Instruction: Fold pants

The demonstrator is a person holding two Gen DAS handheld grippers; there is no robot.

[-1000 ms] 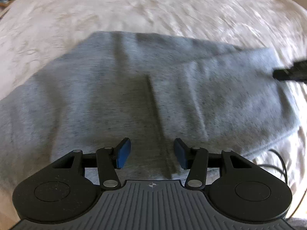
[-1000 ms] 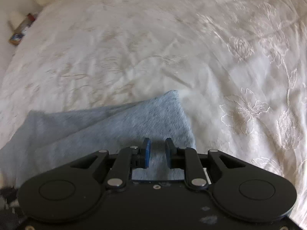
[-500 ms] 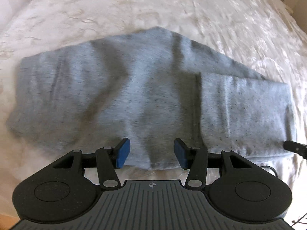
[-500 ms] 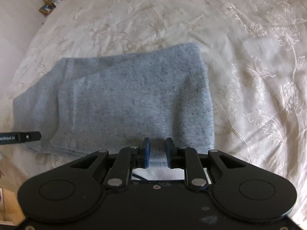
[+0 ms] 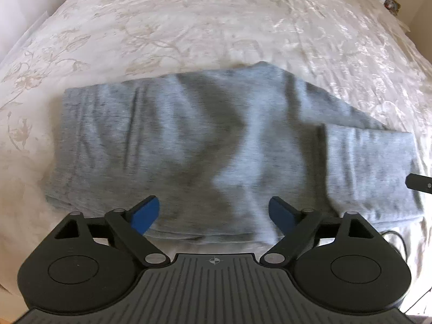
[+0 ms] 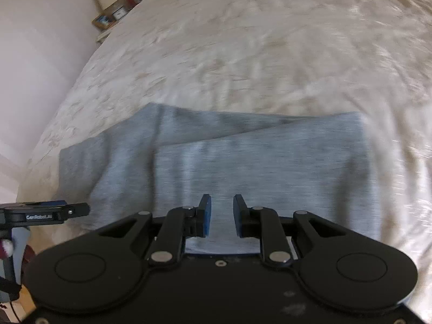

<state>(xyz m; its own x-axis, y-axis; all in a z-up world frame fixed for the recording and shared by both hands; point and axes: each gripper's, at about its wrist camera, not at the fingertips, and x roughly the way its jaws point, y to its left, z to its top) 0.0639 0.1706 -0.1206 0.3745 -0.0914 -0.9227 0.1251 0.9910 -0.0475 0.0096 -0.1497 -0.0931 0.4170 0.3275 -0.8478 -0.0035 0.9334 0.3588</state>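
Grey pants [image 5: 202, 140] lie flat across the cream bedspread [image 5: 216, 27], with one end folded over on the right [image 5: 367, 167]. My left gripper [image 5: 213, 205] hovers above the near edge of the pants; its jaws are opening wide and nothing is between them. One finger of the right gripper [image 5: 418, 182] pokes in at the right edge. In the right wrist view the pants [image 6: 256, 167] show the folded layer on top. My right gripper [image 6: 222, 198] hangs over it with its jaws a narrow gap apart and no cloth pinched. The left gripper [image 6: 46, 212] shows at the far left.
The flowered bedspread [image 6: 270, 54] stretches well beyond the pants on all sides. A bedside shelf with small items [image 6: 113, 13] stands by the wall at the upper left. More small items [image 5: 388, 0] sit at the far right corner. A dark cable [image 5: 397, 240] lies near the bed's front edge.
Both grippers have pulled back and risen, so the whole of the pants now shows. The left jaws have spread much wider. The right jaws keep the same narrow gap.
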